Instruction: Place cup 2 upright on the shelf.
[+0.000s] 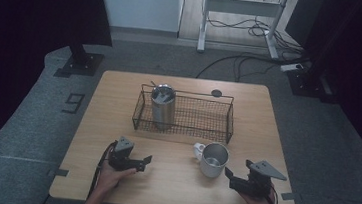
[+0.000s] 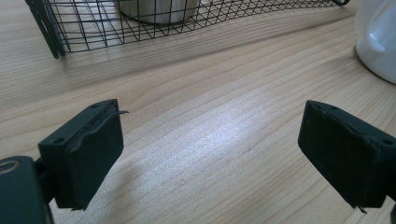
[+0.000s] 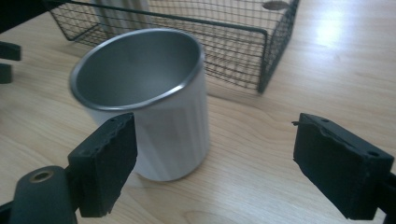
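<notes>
A white mug (image 1: 212,159) with a steel-coloured inside stands upright on the wooden table (image 1: 176,182), just in front of a black wire basket (image 1: 202,118). A steel tumbler (image 1: 162,105) stands in the basket's left end. My left gripper (image 1: 146,160) rests open left of the mug, jaws pointing right. My right gripper (image 1: 229,174) is open right of the mug and points at it. In the right gripper view the mug (image 3: 144,102) stands just beyond the left jaw, outside the gripper (image 3: 215,130). The left gripper (image 2: 212,121) has bare table between its jaws, with the mug (image 2: 378,42) off to the right.
A small dark round disc (image 1: 216,93) lies on the table behind the basket. The basket (image 2: 140,28) stands a short way ahead of the left gripper. Floor cables (image 1: 243,63) and desk legs stand beyond the table.
</notes>
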`<state>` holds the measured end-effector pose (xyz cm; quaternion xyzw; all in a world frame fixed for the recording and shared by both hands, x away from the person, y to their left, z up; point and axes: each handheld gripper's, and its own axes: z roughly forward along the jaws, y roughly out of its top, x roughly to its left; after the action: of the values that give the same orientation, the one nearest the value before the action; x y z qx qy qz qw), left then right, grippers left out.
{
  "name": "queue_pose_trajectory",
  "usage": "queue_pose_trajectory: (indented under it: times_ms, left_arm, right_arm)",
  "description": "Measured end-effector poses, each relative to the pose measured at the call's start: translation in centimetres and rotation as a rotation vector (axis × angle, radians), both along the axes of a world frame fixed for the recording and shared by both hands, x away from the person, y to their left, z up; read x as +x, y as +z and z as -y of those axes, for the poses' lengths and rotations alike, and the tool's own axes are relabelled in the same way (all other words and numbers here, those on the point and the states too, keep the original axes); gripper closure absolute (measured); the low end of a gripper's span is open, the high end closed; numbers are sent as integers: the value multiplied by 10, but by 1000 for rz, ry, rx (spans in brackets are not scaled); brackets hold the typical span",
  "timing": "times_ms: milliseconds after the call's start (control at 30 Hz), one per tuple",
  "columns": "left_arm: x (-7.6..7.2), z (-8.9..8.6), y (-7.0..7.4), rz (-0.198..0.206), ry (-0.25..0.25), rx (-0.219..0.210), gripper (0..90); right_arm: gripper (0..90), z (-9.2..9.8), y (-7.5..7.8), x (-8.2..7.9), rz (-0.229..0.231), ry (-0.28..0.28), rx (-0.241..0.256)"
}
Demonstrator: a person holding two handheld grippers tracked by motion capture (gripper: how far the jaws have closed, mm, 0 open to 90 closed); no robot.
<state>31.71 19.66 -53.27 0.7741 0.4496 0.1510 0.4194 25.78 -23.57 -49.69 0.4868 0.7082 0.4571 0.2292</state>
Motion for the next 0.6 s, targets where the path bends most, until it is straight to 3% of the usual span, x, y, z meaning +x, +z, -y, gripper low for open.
queue_pose_trajectory:
  times_ms: [467, 600]
  left_arm:
    - [0, -1, -2, -12, 1, -10, 77]
    - [0, -2, -1, -6, 7, -18, 81]
  right_arm:
    - [125, -15, 3, 1, 21, 66, 41]
    - [115, -18, 3, 3, 15, 68, 32]
